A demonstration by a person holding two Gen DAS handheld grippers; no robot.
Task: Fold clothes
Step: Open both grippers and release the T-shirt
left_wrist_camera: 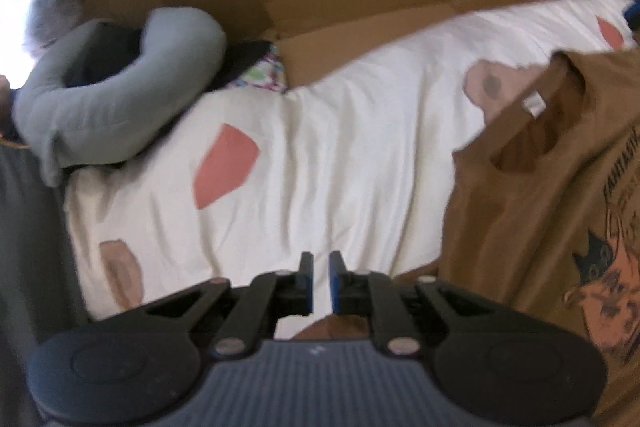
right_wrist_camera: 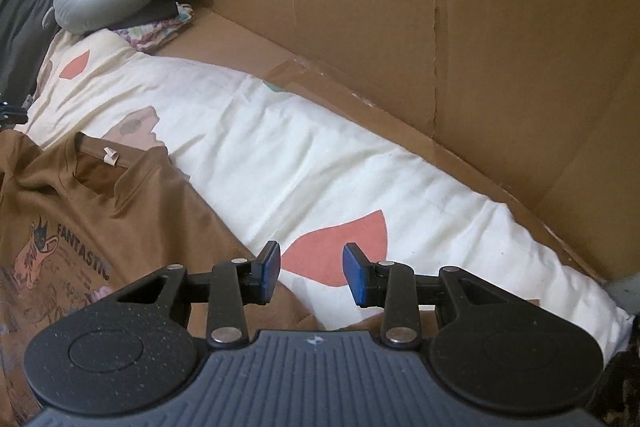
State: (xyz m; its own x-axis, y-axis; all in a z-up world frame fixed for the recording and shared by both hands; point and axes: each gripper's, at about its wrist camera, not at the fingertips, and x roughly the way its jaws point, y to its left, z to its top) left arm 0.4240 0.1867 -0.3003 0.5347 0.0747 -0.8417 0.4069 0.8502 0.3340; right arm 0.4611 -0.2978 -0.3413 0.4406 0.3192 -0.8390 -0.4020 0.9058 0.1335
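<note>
Brown cotton is what we're watching: one T-shirt (right_wrist_camera: 104, 211), print side up with "FANTASTIC" and a cat graphic showing, is lying spread on the bed's white patterned duvet (right_wrist_camera: 304, 163), collar and its small white tag (right_wrist_camera: 110, 155) pointing toward the cardboard wall (right_wrist_camera: 400, 19).

Neither tool is carrying anything. The left gripper (left_wrist_camera: 321, 277) is hovering over bare duvet just beside the shirt's edge, its jaws nearly together with only a thin gap and nothing in it. The right gripper (right_wrist_camera: 311, 273) is hanging over the shirt's other edge, jaws standing partly apart, a coral patch of the duvet showing between them, no cloth pinched.

So, as I'm reading it, we're sitting between moves: the shirt looks laid out and the first real fold is not yet made. Next up, each gripper is needing an edge, likely a shoulder or sleeve on its own side, and the left jaws are needing to open before they can take fabric. The cloth is thin and a little rumpled near the collar, so a shallow pinch is risking a slip.

Counting: one brown shirt, two grippers, one grey neck pillow (left_wrist_camera: 120, 95) at the far end, one small stack of folded cloth (right_wrist_camera: 160, 27) beside it.
</note>
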